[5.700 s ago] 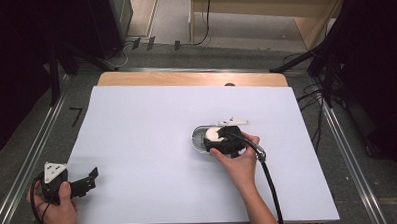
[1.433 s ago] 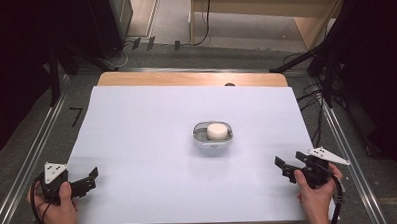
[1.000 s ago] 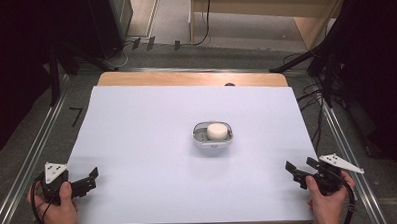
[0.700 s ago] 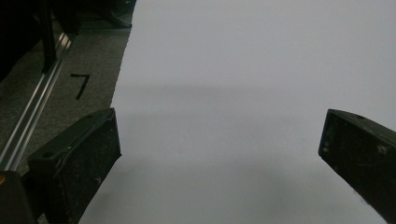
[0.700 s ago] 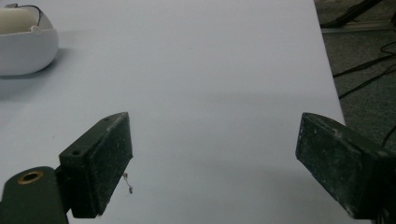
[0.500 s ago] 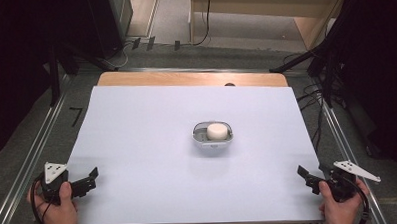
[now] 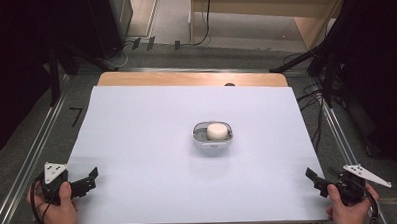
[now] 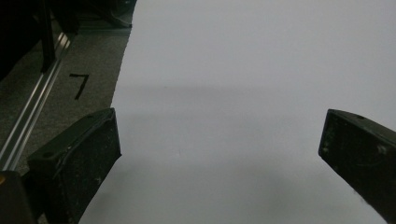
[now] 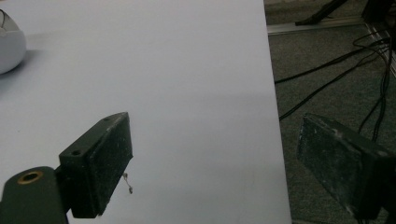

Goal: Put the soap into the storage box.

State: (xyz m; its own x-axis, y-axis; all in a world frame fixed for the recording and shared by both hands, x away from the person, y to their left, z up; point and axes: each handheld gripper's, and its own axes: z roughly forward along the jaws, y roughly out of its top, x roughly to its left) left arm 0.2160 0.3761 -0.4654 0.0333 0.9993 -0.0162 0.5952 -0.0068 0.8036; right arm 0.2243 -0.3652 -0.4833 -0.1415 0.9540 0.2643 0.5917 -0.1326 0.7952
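— two grippers, one at each near corner. see the left gripper (image 7: 91, 179)? a hand (image 7: 57, 212) holds it at the near left edge of the white table (image 7: 147, 144), jaws spread wide, gripping nothing.

— yes, bare sheet between its jaws. and in the middle?

— a small grey dish (image 7: 213, 134) with a pale round soap (image 7: 217, 131) sitting in it, well apart from both grippers.

— and on the right?

— the right gripper (image 7: 314, 178) sits at the near right corner, jaws released too, nothing in them. one jaw hangs over the table, the other past its edge above the floor cables (image 9: 327, 70).
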